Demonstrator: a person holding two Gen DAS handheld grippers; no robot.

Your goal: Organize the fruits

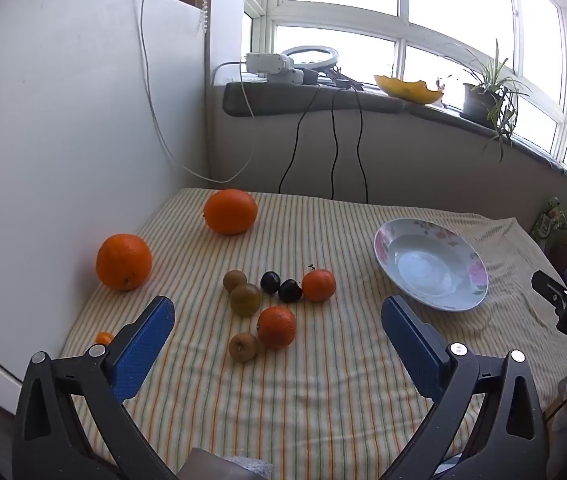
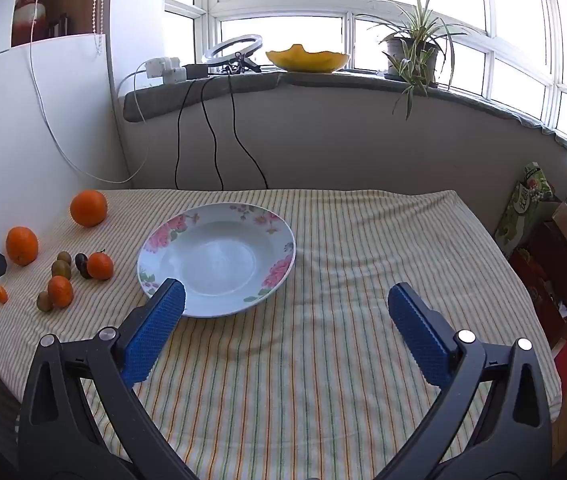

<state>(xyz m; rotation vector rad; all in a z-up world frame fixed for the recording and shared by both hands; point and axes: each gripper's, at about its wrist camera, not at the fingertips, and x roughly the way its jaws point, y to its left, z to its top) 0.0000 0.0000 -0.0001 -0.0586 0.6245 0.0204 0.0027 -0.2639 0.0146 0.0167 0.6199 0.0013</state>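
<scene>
At frame centre, fruits (image 1: 271, 304) lie clustered on the cloth, plate (image 1: 431, 264) empty to their right. I hold left gripper (image 1: 277, 320) and right gripper (image 2: 285, 308) spread wide, empty, poised for approach.

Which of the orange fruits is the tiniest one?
The tiny orange fruit lying alone at the near left edge of the striped cloth. It is far smaller than the two big oranges and the tangerines, and sits apart from the cluster.
</scene>
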